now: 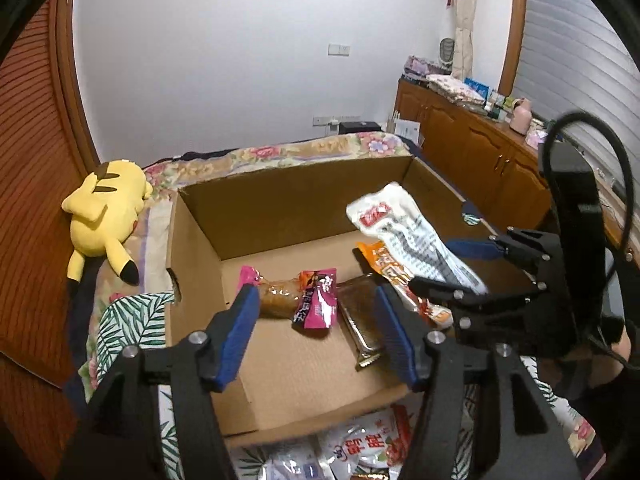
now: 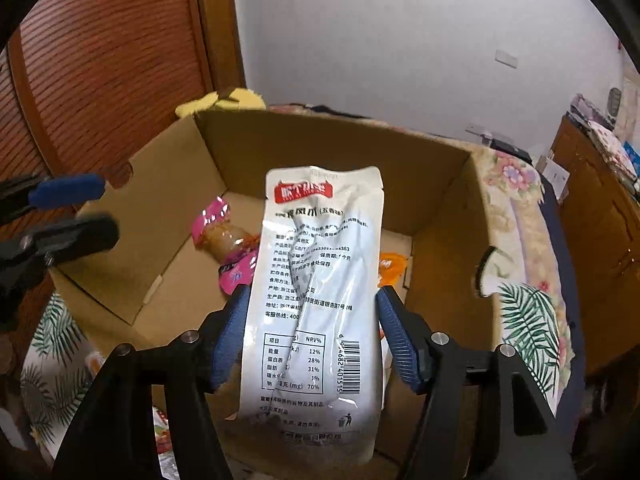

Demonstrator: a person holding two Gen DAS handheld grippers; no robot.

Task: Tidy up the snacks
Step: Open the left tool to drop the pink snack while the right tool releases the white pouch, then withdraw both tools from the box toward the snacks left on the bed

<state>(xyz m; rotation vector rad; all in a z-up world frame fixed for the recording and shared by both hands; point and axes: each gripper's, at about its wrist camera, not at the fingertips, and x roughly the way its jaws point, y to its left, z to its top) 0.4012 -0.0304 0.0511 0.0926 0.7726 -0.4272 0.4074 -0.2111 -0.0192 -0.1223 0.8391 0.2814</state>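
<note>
An open cardboard box [image 1: 280, 216] sits on my bed, on a floral bedspread [image 1: 280, 152] with a palm-leaf cloth [image 1: 128, 320] at the near side. A louvred wooden door [image 1: 32, 160] stands to the left, and a wooden sideboard [image 1: 472, 140] runs along the far right wall. A yellow Pikachu plush [image 1: 106, 216] lies face down just beside the box's left wall, outside it.

My right gripper [image 2: 310, 336] holds a white snack pouch [image 2: 316, 300] over the box, above its right half. The pouch has a red label at its top and a nutrition table and barcode facing the camera. The blue pads [image 2: 230, 332] press on its two long edges, so the jaws stand only as far apart as the pouch is wide.

My left gripper [image 1: 316, 332] hovers over the near edge of the box with its jaws spread wide and nothing between them.

On the box floor lie three snacks:
- a pink-ended pack of brown food [image 1: 292, 300], left of centre;
- a dark flat bar in clear wrap [image 1: 360, 316], just beside it;
- an orange packet [image 1: 396, 272] at the right, partly under the held pouch.

More snack packets [image 1: 360, 448] lie outside, against the near wall of the box.
</note>
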